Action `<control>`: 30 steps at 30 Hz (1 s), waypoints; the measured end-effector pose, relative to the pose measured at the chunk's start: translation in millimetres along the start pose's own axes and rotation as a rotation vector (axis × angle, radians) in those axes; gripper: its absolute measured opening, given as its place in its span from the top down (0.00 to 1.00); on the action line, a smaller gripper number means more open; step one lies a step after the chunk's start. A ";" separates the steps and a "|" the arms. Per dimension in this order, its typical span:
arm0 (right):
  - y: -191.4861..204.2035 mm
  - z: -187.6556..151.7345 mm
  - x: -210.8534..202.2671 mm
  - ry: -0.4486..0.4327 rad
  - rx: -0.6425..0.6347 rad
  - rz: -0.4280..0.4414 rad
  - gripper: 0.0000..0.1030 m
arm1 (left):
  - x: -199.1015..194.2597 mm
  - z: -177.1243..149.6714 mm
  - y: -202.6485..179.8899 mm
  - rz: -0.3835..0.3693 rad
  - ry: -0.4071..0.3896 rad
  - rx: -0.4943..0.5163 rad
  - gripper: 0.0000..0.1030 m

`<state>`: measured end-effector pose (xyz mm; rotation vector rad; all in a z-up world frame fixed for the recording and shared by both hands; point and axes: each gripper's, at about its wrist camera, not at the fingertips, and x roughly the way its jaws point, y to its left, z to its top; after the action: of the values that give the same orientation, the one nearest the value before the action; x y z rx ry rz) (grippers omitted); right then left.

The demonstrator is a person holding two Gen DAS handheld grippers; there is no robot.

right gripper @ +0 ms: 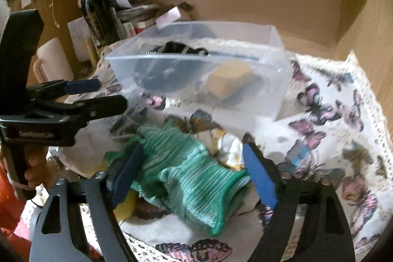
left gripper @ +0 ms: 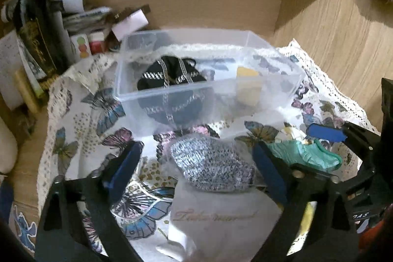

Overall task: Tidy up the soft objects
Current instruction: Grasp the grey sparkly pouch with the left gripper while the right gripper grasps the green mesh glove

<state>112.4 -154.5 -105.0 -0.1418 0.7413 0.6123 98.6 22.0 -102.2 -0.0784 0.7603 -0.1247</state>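
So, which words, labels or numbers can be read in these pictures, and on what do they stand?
"DAS": right gripper body, partly cut off.
Gold script on white pouch: too blurred.
Raised lettering on left gripper body: unreadable.
Dark bottle label: too small.

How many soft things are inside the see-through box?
2: a black patterned cloth on the left side of the clear box, and a yellow sponge on the right. More could hide underneath.

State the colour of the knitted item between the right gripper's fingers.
Green ribbed knitted sock, clearest in the right wrist view.
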 end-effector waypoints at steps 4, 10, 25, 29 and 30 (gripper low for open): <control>0.8 -4.5 3.5 0.018 -0.014 0.009 0.46 | 10.4 -5.2 0.3 -0.022 0.043 -0.010 0.15; 4.0 -8.7 6.6 0.029 -0.041 0.018 0.71 | 16.3 -9.2 -4.7 -0.066 0.079 0.003 0.32; -6.2 12.2 -31.9 -0.103 -0.026 -0.036 0.89 | -14.0 -3.7 -12.9 -0.065 -0.033 0.060 0.75; -10.0 20.8 -43.9 -0.152 -0.021 -0.051 0.89 | -29.2 4.1 -10.0 -0.064 -0.082 0.049 0.75; -12.0 24.2 -47.1 -0.166 -0.018 -0.056 0.89 | -34.5 7.1 -9.1 -0.061 -0.101 0.047 0.75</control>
<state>106.5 -178.5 -56.6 -0.1265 0.5694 0.5707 78.0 18.0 -72.5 -0.0628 0.6544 -0.1950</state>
